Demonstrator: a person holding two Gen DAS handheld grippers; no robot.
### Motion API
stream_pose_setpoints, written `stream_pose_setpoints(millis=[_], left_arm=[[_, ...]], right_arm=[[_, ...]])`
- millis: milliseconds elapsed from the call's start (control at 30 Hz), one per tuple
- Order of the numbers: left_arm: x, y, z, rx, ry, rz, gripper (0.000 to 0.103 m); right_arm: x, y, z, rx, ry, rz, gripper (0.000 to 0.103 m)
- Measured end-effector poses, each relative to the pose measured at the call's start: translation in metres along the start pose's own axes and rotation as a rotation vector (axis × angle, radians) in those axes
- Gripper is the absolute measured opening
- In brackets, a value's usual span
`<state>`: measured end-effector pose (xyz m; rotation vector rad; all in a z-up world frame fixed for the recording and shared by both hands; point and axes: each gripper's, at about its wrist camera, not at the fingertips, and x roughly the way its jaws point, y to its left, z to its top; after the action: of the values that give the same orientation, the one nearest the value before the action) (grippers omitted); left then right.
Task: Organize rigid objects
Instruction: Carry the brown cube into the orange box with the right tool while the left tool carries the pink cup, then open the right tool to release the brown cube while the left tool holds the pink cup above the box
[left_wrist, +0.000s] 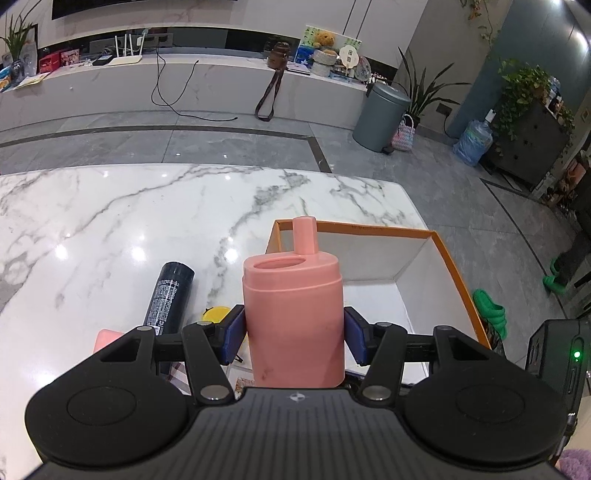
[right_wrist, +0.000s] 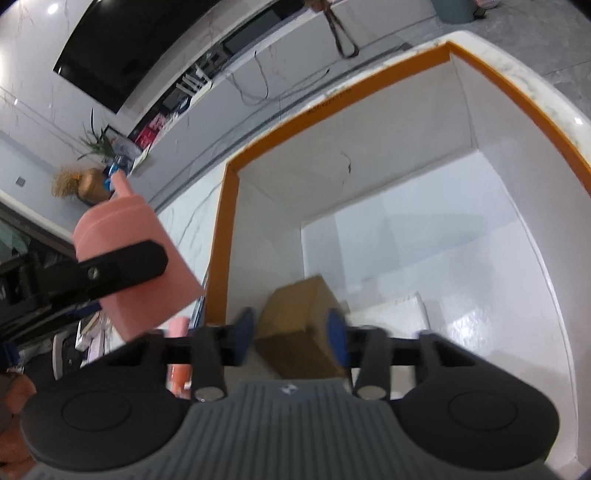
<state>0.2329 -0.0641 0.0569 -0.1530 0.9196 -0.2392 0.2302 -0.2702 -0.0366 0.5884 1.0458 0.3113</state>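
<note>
- Several items wait on the marble table (left_wrist: 110, 206): a black can (left_wrist: 168, 295) and yellow thing (left_wrist: 216, 314), left of the box (left_wrist: 458, 273).
- Left gripper (left_wrist: 295, 332) clamps the pink bottle (left_wrist: 293, 314) near the box's left edge.
- Right gripper (right_wrist: 291, 332) seemingly grips a cardboard block (right_wrist: 301, 321) inside the box, though blurred.

Left wrist view level across marble table (left_wrist: 110, 221), right wrist view tilted down, close, both sharing orange-rimmed box (right_wrist: 225, 229).

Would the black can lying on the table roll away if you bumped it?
Probably. The black can is round and lies on its side on the glossy marble table, so a sideways nudge would likely roll it. It looks rigid, not squashy.
</note>
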Motion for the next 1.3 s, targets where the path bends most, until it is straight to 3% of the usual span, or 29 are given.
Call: stream_pose_setpoints(millis=[167, 233, 300, 467, 767, 900, 1000, 1233, 1300], left_arm=[[0.001, -0.006, 0.002, 0.011, 0.006, 0.004, 0.064], [0.001, -0.008, 0.003, 0.014, 0.007, 0.005, 0.064], [0.001, -0.010, 0.003, 0.023, 0.008, 0.007, 0.064], [0.003, -0.016, 0.006, 0.045, 0.021, 0.011, 0.064], [0.009, -0.021, 0.015, 0.062, 0.014, 0.034, 0.064], [0.018, -0.020, 0.021, 0.065, 0.013, 0.058, 0.064], [0.023, -0.017, 0.026, 0.068, 0.014, 0.080, 0.064], [0.027, 0.002, 0.036, 0.018, 0.013, 0.064, 0.064], [0.028, 0.004, 0.036, 0.018, 0.016, 0.058, 0.064]], right_arm=[[0.002, 0.001, 0.001, -0.020, -0.010, -0.006, 0.023], [0.008, 0.003, 0.003, -0.041, -0.011, -0.048, 0.014], [0.013, -0.001, 0.004, -0.028, 0.029, -0.058, 0.014], [-0.001, -0.012, 0.001, 0.007, 0.027, -0.025, 0.014], [-0.004, -0.005, 0.026, -0.049, -0.051, -0.051, 0.022], [0.013, 0.010, 0.046, -0.127, -0.050, -0.087, 0.038], [0.023, 0.016, 0.056, -0.176, -0.054, -0.115, 0.038], [0.047, 0.012, 0.066, -0.232, 0.040, -0.069, 0.038], [0.047, 0.015, 0.064, -0.293, 0.056, -0.070, 0.032]])
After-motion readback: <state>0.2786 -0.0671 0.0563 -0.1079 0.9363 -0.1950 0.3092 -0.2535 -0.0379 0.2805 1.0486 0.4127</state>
